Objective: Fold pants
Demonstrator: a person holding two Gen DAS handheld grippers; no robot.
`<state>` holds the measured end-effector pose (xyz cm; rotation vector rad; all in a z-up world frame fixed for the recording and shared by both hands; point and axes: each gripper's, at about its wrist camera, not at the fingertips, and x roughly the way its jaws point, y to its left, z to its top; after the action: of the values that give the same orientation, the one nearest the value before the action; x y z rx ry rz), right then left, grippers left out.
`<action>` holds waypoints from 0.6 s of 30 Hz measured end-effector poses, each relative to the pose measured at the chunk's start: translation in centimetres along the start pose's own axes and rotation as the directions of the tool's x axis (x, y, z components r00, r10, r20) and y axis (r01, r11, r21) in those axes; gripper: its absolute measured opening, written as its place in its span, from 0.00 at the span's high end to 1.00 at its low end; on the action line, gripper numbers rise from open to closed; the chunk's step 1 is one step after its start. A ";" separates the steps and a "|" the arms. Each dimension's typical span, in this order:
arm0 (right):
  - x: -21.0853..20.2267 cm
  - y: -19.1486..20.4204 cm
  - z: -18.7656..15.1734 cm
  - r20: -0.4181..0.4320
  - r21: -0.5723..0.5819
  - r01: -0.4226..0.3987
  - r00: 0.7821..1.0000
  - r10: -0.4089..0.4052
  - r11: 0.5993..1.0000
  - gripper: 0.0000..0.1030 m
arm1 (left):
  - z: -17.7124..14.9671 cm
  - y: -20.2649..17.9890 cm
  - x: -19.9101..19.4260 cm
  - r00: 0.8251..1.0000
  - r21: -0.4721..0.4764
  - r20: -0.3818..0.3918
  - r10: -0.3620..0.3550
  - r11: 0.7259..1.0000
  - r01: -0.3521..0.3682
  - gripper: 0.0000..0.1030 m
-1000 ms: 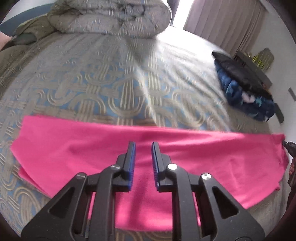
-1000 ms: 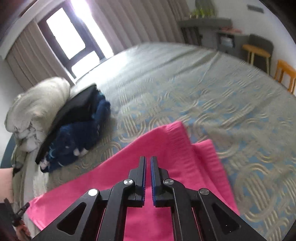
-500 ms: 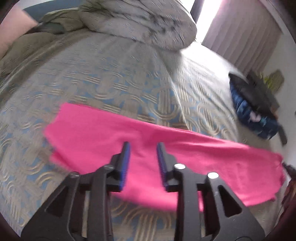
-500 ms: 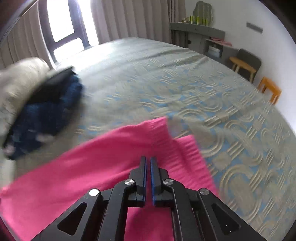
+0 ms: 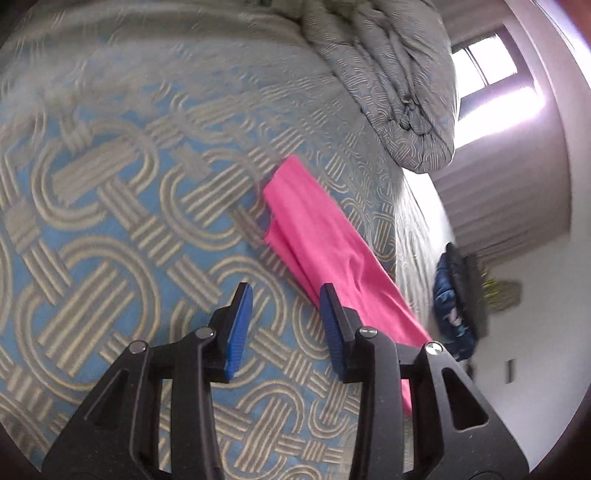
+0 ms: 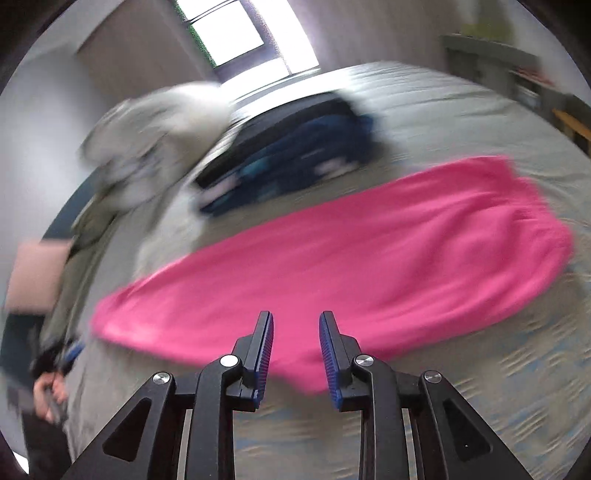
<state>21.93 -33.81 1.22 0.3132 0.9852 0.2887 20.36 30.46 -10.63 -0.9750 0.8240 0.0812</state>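
Lay flat on the bed [image 5: 110, 206]: pink pants [image 6: 351, 258], soft fleece-like cloth folded lengthwise into one long narrow band, a ribbed waistband at the wide end in the right wrist view. Ran with the long axis along the bed's near edge, the hem end [image 5: 291, 177] pointing toward the bundled quilt [image 5: 388, 81] in the left wrist view, one layer slightly offset from the other there. Covered the bed: a woven spread, blue ground with raised beige interlocking loops and ribbed bars. Hovered above that spread just beside the pants' hem half: left gripper [image 5: 284, 325], black with blue ridged pads, spread wide and holding nothing, its right finger overlapping the cloth's edge in view, contact not clear. Hung near the pants' middle on the near side: right gripper [image 6: 295, 350], likewise parted and empty. Sat beyond the pants toward the far side: a dark blue and black stack of folded clothes [image 6: 295, 155], blurred, well apart from the pink cloth. Stood behind: a bright window [image 6: 236, 33] and curtains.
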 end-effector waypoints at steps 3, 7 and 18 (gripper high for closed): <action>2.7 6.7 -1.2 -0.059 -0.117 -0.058 0.997 0.052 0.991 0.75 | -0.3 1.1 1.2 0.996 -0.089 -0.027 -0.088 0.992 0.086 0.62; 7.3 17.8 -3.0 -0.104 -0.322 -0.100 0.992 0.070 0.942 0.75 | -0.3 1.0 3.2 0.985 -0.152 -0.052 -0.166 0.976 0.156 0.62; 15.3 32.4 -6.2 -0.150 -0.569 -0.108 0.988 0.026 0.815 0.62 | 2.3 -0.2 6.5 0.972 -0.233 -0.122 -0.200 0.958 0.168 0.55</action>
<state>21.55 2.47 -1.14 -0.2349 0.9720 0.6652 26.36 30.21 -14.07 -1.2763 0.8645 -0.0608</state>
